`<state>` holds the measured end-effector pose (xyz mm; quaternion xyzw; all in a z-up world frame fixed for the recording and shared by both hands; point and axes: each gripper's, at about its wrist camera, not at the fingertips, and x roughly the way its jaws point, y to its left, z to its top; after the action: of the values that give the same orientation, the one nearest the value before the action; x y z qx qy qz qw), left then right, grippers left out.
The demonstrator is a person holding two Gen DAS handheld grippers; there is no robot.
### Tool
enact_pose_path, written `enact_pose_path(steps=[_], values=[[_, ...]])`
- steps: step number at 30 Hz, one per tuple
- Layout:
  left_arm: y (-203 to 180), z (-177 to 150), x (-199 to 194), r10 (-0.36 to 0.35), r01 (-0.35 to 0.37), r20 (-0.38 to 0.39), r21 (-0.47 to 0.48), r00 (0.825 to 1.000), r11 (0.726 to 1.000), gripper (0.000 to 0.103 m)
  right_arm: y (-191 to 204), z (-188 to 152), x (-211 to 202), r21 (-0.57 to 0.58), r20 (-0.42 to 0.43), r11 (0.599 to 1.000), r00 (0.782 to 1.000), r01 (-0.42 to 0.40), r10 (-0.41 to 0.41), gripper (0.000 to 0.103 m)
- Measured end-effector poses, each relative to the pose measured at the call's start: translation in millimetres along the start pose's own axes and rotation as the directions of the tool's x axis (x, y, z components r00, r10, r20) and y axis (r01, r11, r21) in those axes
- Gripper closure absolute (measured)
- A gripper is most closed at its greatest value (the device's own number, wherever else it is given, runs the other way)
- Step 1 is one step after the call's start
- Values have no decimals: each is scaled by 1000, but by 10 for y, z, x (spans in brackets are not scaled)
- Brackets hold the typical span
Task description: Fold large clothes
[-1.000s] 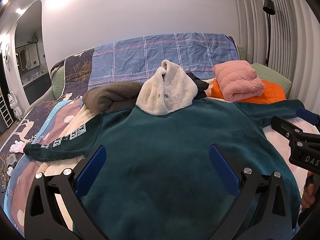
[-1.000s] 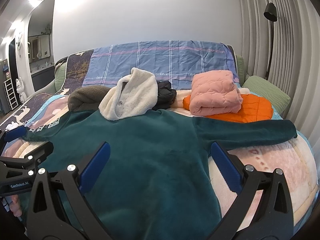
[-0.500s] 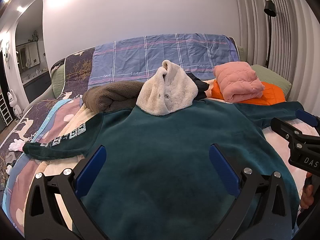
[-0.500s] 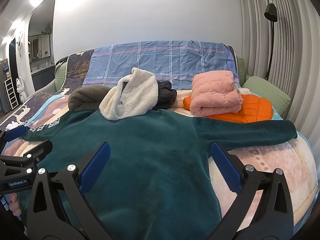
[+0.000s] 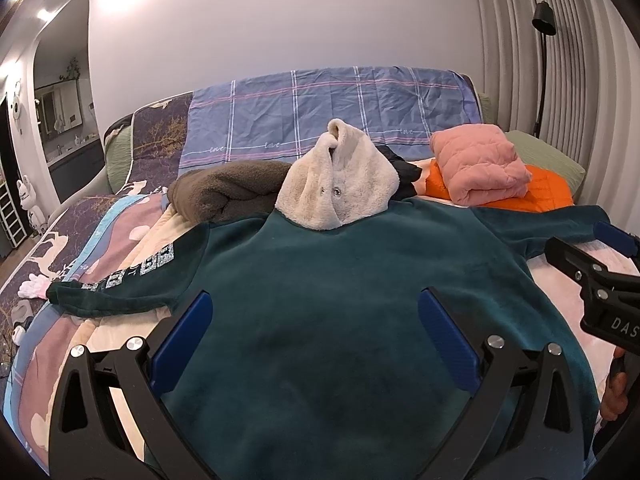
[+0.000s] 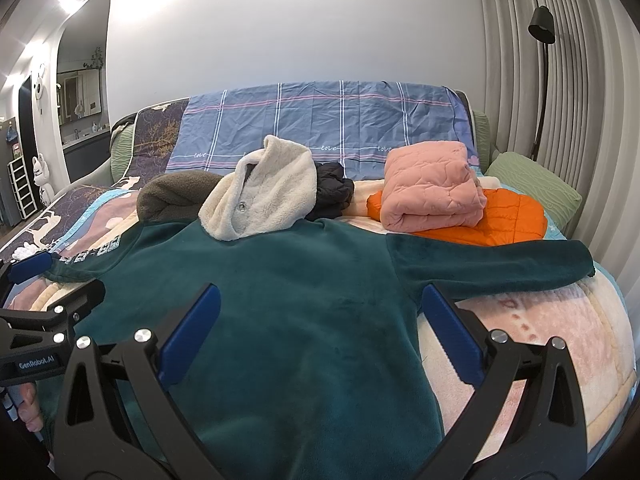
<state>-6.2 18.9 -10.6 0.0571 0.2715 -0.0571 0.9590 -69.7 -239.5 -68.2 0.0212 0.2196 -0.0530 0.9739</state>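
A dark green fleece hoodie (image 5: 320, 300) lies flat on the bed, back up, both sleeves spread out, with a cream fleece hood (image 5: 340, 184) at the far end. It also shows in the right wrist view (image 6: 288, 304). My left gripper (image 5: 316, 328) is open and empty, hovering over the hoodie's lower body. My right gripper (image 6: 320, 328) is open and empty over the hoodie's lower right side, near the right sleeve (image 6: 492, 264). The left sleeve (image 5: 120, 284) carries white lettering.
A folded pink quilted garment (image 6: 432, 188) sits on an orange jacket (image 6: 516, 220) at the far right. A brown fleece (image 5: 228, 188) and a black garment (image 6: 332, 192) lie behind the hood. A green pillow (image 6: 532, 184) and a floor lamp (image 6: 540, 80) are at the right.
Both grippers have stayed open and shifted only very slightly; the hoodie has not moved.
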Motion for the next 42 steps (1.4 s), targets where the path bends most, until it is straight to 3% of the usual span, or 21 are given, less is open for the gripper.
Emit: enact_pose_path(steps=[5,11,23,38,42], values=[[-26,0,3,52,-52,15,24,999,998,1,1,-2,1,1,0,1000,1000,1,-1,2],[-17,0,8,47,-47,17,33,999,998,1,4,-2,-1,-2,1,1000,1000,1,-1,2],[0,-6,15,-18,18,5,24,1000,1000,1,28,-13,7,-4,0,1000,1000,-2,2,2],[-23,17,38,-26,25,9,33,1000,999,1,0,19,90,-2,-12,1000,1000,2,-2,2],[75,139,123,-75,75,3,16,997,997,3,-55,136,198,-2,-26,999,998,-49,49,2]])
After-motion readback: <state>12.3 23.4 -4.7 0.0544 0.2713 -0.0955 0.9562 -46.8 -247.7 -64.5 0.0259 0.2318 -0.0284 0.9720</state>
